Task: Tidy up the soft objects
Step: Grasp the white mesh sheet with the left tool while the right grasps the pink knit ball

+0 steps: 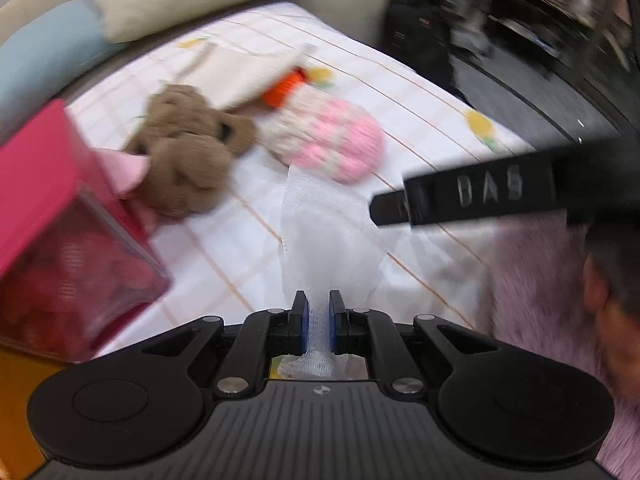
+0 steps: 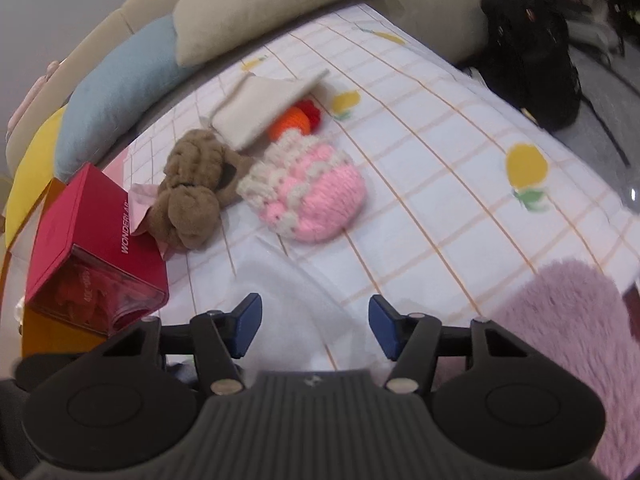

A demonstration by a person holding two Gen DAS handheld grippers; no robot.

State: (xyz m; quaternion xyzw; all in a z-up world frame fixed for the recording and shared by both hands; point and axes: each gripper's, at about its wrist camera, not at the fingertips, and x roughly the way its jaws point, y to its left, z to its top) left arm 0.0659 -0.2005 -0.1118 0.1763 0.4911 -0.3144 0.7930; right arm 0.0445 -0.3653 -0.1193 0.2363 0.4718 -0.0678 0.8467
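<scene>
Left wrist | jaws pinch sheer white mesh fabric (image 1: 320, 240) | fluffy brown plush (image 1: 188, 148)

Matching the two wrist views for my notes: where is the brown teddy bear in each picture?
Left wrist view: the brown teddy bear lies left of centre, in the upper half, beside the red box.
Right wrist view: left of centre, mid-height, against the same box.
Shared landmark: the pink knitted hat just right of the bear.

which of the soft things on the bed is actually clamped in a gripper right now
The sheer white mesh cloth: the left gripper is shut on its gathered end. The brown plush and pink knitted piece lie untouched farther up the bed.
</scene>
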